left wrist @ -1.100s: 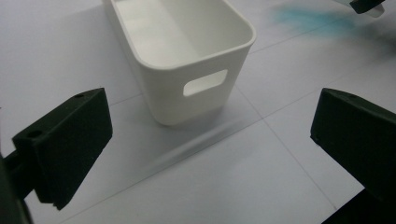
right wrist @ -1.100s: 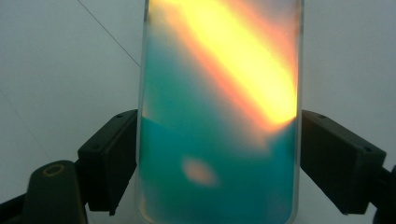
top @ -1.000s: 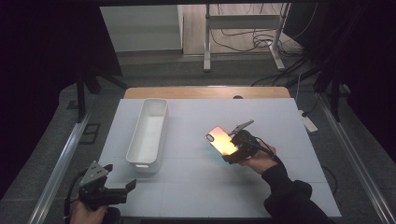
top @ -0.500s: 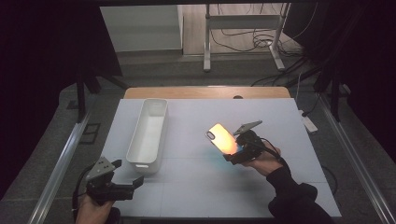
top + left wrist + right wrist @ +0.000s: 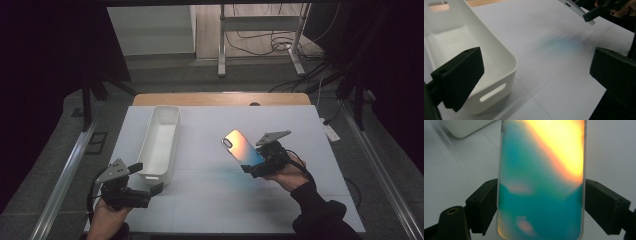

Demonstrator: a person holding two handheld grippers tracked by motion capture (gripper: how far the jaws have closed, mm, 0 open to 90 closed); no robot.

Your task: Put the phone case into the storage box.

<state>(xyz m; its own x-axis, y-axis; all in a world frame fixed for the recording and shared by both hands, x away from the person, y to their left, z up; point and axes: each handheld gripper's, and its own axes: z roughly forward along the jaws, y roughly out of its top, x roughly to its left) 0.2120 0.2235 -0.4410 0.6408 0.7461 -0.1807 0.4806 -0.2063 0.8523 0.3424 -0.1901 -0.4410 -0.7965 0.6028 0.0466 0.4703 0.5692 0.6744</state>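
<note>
At the near left edge of the white table, a hand holds the left gripper low over the surface, its jaws spread wide with nothing between them. In the left gripper view the two black jaws stand well apart; the left one hangs over the near end of the white bin, just above the rounded rim, and the right one rises at the frame's right side over bare table. The bin is a long, narrow tray with a slot handle cut in its near end wall, and nothing shows inside the part that is visible.

To the right and a little farther back, a hand in a dark sleeve holds the right gripper above the table. Its jaws are clamped on the lower end of a phone case, one pad against each long edge. The right gripper view shows this closely: the case rises between the two black jaws, its shiny back glowing teal below and yellow-orange above, with the pads pressing on its pale side rims. In the high view the case tilts up and away to the left from the gripper, clear of the table, with a camera cut-out near its upper corner.

The bin lies lengthwise on the left half of the table, well apart from the case. Beyond the white surface a strip of wooden tabletop shows, then grey floor with metal stand legs and loose cables.
</note>
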